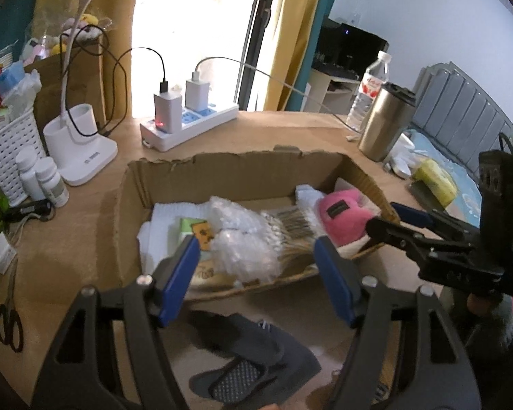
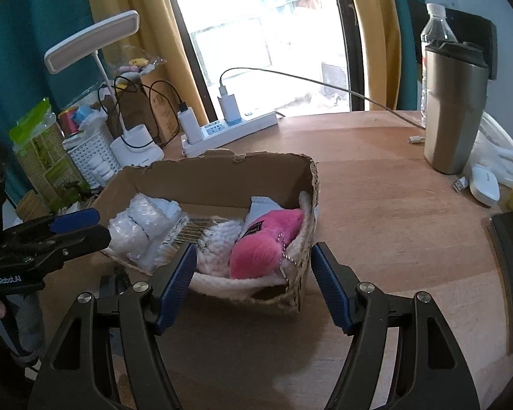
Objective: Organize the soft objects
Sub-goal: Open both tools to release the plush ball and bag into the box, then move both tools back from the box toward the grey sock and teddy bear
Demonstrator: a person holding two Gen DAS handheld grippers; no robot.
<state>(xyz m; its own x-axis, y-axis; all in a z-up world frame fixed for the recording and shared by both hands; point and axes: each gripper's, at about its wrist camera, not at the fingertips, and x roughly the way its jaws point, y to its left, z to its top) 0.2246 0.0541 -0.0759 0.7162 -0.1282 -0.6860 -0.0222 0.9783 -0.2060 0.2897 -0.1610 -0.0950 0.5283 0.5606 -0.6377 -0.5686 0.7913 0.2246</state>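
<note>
"GenRobot.AI" reads in white on the left hand-held gripper (image 2: 82, 227) body, seen from the right wrist view. Red label on the water bottle (image 1: 371, 90), text too small to read. Dark tag on the pink plush toy (image 2: 266, 242), unreadable.

Cardboard box (image 1: 232, 167) sits mid-surface (image 2: 393, 222), holding bubble wrap (image 1: 239, 239), cotton swabs (image 1: 292, 230), white knit item (image 2: 219, 244) and the pink plush toy at its right end.

Left hand-held gripper (image 1: 256, 270): released, jaws spread wide, empty, hovering just near of the box over the bubble wrap. Right hand-held gripper (image 2: 251, 283): released, empty, near edge of box, the plush toy between its fingers in view. Dark grey sock (image 1: 253, 365) lies near of the box, below the left hand-held gripper. Steel tumbler (image 2: 453, 109) far right; power strip (image 1: 188, 123) far.
</note>
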